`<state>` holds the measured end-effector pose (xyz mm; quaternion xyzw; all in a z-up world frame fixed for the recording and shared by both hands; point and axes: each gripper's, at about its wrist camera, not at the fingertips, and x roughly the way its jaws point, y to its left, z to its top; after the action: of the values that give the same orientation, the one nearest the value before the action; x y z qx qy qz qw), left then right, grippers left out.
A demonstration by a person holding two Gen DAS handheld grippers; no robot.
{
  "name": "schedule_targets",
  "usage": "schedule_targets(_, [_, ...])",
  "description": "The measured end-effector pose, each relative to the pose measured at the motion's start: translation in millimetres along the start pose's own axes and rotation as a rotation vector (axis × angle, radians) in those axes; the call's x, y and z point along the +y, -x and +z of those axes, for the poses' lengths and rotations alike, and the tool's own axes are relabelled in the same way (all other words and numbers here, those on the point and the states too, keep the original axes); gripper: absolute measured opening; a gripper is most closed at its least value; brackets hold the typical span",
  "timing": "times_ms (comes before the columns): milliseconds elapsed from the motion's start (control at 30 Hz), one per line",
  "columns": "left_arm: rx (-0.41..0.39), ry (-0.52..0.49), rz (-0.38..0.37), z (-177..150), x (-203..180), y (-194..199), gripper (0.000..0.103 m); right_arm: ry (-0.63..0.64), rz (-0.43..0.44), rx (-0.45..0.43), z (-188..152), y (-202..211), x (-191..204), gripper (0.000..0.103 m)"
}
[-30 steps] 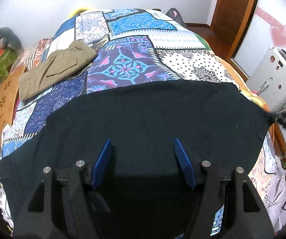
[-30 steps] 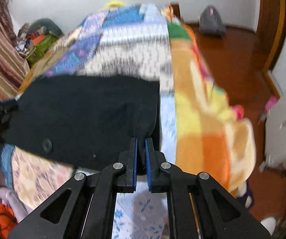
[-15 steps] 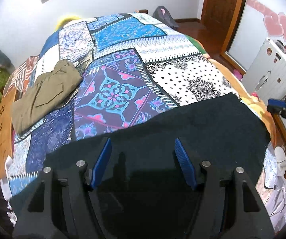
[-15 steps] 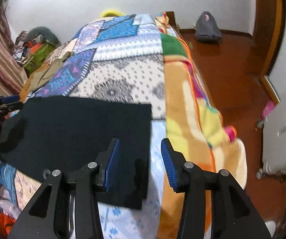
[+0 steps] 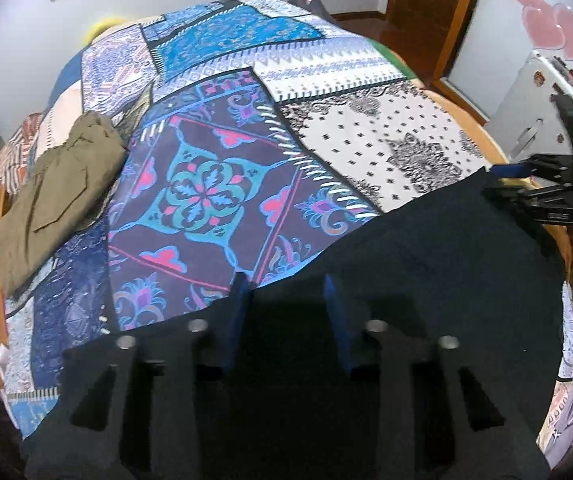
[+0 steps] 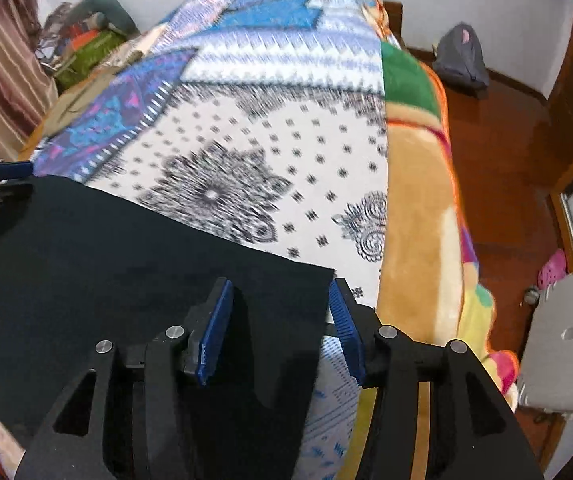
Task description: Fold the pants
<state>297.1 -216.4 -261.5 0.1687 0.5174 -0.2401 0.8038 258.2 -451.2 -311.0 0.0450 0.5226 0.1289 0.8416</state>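
My left gripper (image 5: 286, 300) has its blue pads spread wide and grips nothing; it hangs over the far edge of the dark pants (image 5: 426, 280). My right gripper (image 6: 280, 320) is likewise spread, empty, above the pants' right corner (image 6: 126, 264). The pants lie flat across the near end of the patchwork quilt (image 5: 214, 184), a folded olive garment (image 5: 54, 196) well apart at far left. One second ago the right pads were pinched on the corner; they had released by half a second ago. The pants' far edge now lies nearer me, with more quilt exposed.
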Motion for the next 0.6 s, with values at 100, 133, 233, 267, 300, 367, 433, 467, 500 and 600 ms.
schedule_targets(100, [-0.015,-0.024,0.017,0.8,-4.4,0.4,0.006,-0.027,0.015,-0.024,-4.3,-0.1,-4.3,0.041])
schedule_targets(133, [-0.019,-0.038,0.026,0.9,-6.7,0.3,0.004,-0.022,0.000,-0.033,-5.4,0.8,-4.0,0.033])
schedule_targets(233, [-0.034,-0.066,0.044,0.9,-13.0,2.2,0.000,-0.019,-0.014,-0.065,-7.7,4.5,-3.4,0.022])
schedule_targets(267, [-0.038,-0.073,0.044,1.0,-14.2,2.9,0.000,-0.017,-0.018,-0.071,-8.2,6.3,-3.4,0.020])
schedule_targets(300, [-0.047,-0.078,0.047,0.9,-16.2,4.9,0.000,-0.011,-0.025,-0.086,-8.9,10.0,-2.7,0.018])
schedule_targets(367, [-0.057,-0.078,0.049,2.3,-17.5,7.6,0.000,0.002,-0.042,-0.113,-7.5,16.1,-2.5,0.014])
schedule_targets(433, [-0.071,-0.070,0.051,4.1,-18.2,11.1,0.000,0.015,-0.061,-0.147,-3.9,22.0,-2.0,0.013])
schedule_targets(467, [-0.075,-0.065,0.052,5.2,-17.8,12.1,0.000,0.020,-0.071,-0.166,-2.2,25.6,-1.0,0.012])
schedule_targets(500, [-0.081,-0.058,0.052,6.1,-17.0,13.3,0.000,0.026,-0.079,-0.181,-1.0,28.6,0.1,0.012])
schedule_targets(600, [-0.096,-0.038,0.050,9.3,-15.0,16.0,0.000,0.026,-0.095,-0.204,4.1,31.1,1.2,0.011])
